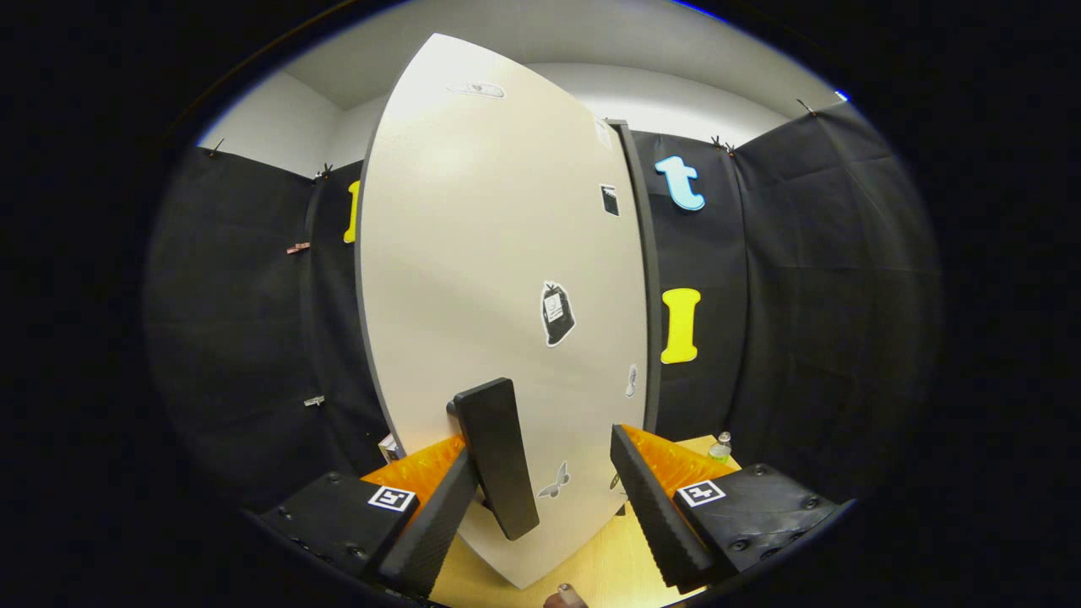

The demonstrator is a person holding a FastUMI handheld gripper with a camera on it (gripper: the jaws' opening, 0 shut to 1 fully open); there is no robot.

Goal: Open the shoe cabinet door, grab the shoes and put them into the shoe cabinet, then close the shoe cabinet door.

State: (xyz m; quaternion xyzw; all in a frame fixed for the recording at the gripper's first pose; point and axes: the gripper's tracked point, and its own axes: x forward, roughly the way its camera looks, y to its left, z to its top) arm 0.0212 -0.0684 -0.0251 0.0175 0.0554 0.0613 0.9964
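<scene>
You had the claw [553,507] right up against the shoe cabinet door [498,279], its fingers spread wide with nothing pressed between both of them. The dark bar handle [498,456] on the door stood in the gap, just beside the left finger [435,528]; whether that finger touched it I could not tell, and the right finger [654,515] stood clear of it. The pale door, dotted with small stickers [557,312], filled the space ahead, and a dark cabinet edge [646,279] showed along its right side.

By my reading you were at one of the door steps, opening or closing. I could not say which, because the door face hid the inside of the cabinet and any shoes in it. If it was the opening, then fetching the shoes, placing them inside and shutting the door were all left to do.

The cabinet stood on a light wooden worktop [591,566], seen in a narrow strip under the fingers. A small bottle [720,446] sat near its far right edge, and something small behind the left finger was too cut off to name.
</scene>
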